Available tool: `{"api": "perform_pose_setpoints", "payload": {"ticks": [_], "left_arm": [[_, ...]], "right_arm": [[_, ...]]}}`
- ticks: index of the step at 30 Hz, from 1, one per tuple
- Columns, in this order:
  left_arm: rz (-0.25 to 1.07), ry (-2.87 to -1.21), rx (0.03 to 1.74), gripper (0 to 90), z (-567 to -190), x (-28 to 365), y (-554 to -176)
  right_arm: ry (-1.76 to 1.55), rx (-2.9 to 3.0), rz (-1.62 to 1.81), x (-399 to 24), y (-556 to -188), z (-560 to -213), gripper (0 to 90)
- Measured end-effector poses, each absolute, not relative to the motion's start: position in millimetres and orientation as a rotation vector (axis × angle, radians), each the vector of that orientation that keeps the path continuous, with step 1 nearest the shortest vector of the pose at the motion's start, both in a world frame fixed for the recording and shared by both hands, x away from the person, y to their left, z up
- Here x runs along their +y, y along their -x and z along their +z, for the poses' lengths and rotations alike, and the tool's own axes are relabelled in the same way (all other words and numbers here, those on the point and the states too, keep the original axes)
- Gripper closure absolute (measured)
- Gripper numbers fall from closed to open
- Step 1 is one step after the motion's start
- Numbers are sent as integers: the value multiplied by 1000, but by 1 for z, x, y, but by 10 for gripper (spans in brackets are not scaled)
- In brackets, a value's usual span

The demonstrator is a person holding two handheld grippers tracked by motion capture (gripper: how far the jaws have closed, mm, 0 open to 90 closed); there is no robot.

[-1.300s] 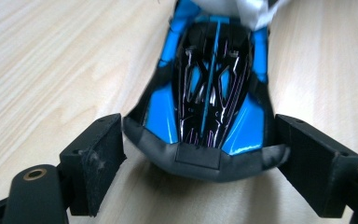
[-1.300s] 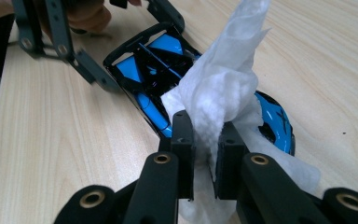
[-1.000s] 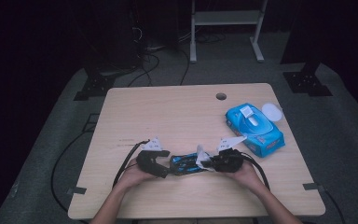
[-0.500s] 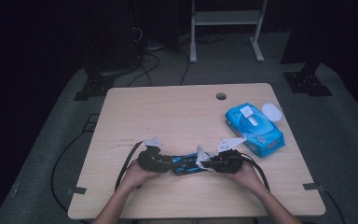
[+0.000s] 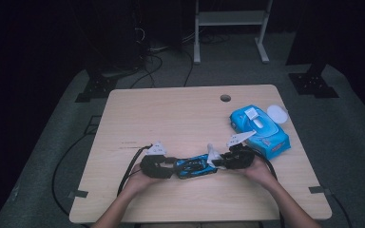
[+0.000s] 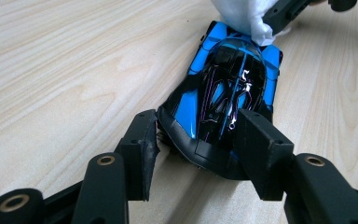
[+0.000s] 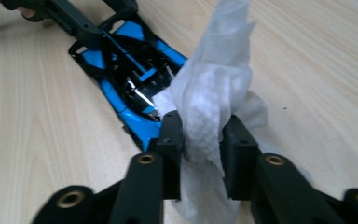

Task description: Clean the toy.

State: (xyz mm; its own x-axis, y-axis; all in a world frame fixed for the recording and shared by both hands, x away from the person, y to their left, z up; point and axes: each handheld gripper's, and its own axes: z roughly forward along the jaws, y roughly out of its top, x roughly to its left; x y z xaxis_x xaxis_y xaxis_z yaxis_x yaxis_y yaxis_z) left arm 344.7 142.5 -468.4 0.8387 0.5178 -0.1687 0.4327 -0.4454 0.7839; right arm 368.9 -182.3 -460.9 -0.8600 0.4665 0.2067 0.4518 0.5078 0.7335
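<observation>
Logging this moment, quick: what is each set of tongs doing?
Left tongs: closed on the blue toy car.
Right tongs: just loosening, white wipe between them.

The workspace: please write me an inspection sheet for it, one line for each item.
Surface: light wooden table, with a round hole near the far edge.
Job's things: blue and black toy car lies on the table; crumpled white wipe rests against one end of it.
Clutter: blue wipes pack at the right, with a white round lid beside it.
Grippers: left gripper has just closed on the toy car's end; right gripper holds the white wipe, its jaws having just loosened a little.
Cables: a black cable trails from the left gripper; more lie on the floor behind.
Surroundings: dark room, grey floor mat, white stand legs behind.
</observation>
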Motion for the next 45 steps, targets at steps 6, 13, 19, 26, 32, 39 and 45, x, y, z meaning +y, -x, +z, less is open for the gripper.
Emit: {"api": "perform_pose_setpoints", "payload": {"ticks": [6, 13, 19, 26, 32, 39, 45], "left_arm": [[77, -2150, 868, 390, -461, 137, -347], [-73, -2126, 943, 554, -460, 142, -351], [-33, -2120, 898, 573, -461, 144, -348], [137, -2114, 726, 573, -463, 142, -333], [285, -2116, 584, 570, -464, 141, -320], [385, -2121, 495, 567, -465, 140, -311], [425, -2100, 458, 565, -468, 140, -306]], "right_arm": [[-808, 2714, 1266, -181, -373, -464, 757], [-778, 2696, 1265, -179, -368, -464, 756], [-779, 2710, 1296, -182, -370, -465, 753], [-785, 2722, 1324, -188, -370, -462, 696], [-802, 2770, 1389, -192, -374, -463, 593], [-806, 2880, 1421, -188, -385, -467, 472], [-801, 2957, 1470, -180, -390, -472, 452]]}}
